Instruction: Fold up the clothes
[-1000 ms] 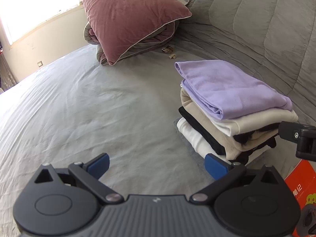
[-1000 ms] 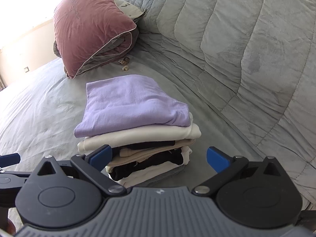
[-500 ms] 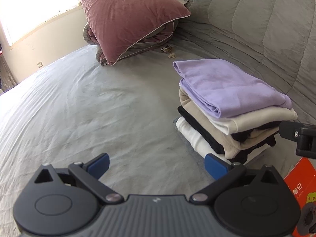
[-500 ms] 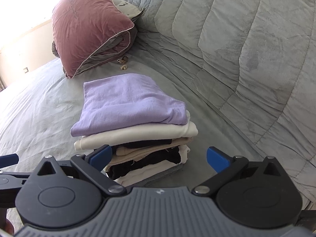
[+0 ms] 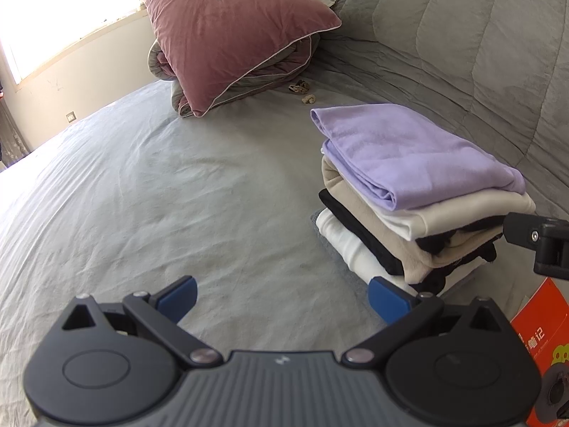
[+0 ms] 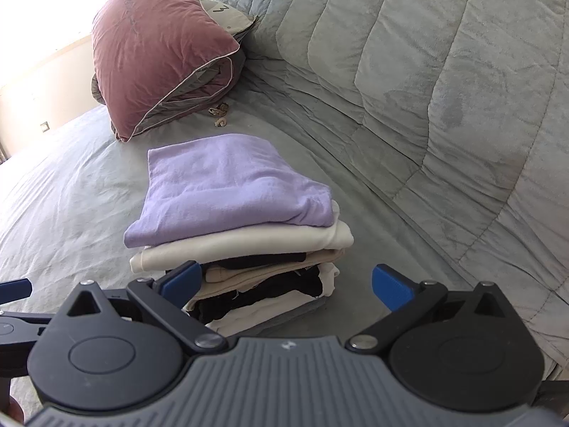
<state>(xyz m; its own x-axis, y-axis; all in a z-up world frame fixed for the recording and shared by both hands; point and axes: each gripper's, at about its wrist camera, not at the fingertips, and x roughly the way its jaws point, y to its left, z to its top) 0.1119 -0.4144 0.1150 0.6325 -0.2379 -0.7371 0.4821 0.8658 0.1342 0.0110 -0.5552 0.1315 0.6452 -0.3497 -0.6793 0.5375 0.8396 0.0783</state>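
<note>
A stack of folded clothes (image 5: 409, 220) (image 6: 245, 249) rests on the grey bed, with a lilac garment (image 5: 412, 153) (image 6: 227, 181) on top and cream, black, beige and white pieces beneath. My left gripper (image 5: 282, 299) is open over bare sheet, just left of the stack's near corner, holding nothing. My right gripper (image 6: 286, 286) is open too, in front of the stack's near side, with its left finger (image 6: 179, 281) close to the pile's edge. Part of the right gripper (image 5: 537, 238) shows at the right edge of the left wrist view.
A maroon pillow (image 5: 227, 28) (image 6: 156, 46) lies on a folded grey duvet at the back. Small beige bits (image 5: 302, 90) (image 6: 218, 114) lie beside it. A quilted grey blanket (image 6: 426, 89) rises on the right. An orange box (image 5: 540, 352) sits at the lower right. Wrinkled sheet (image 5: 142, 192) spreads left.
Both grippers have drifted back slightly from the stack, so it sits a little farther away. Both stay open and the clothes have not moved.
</note>
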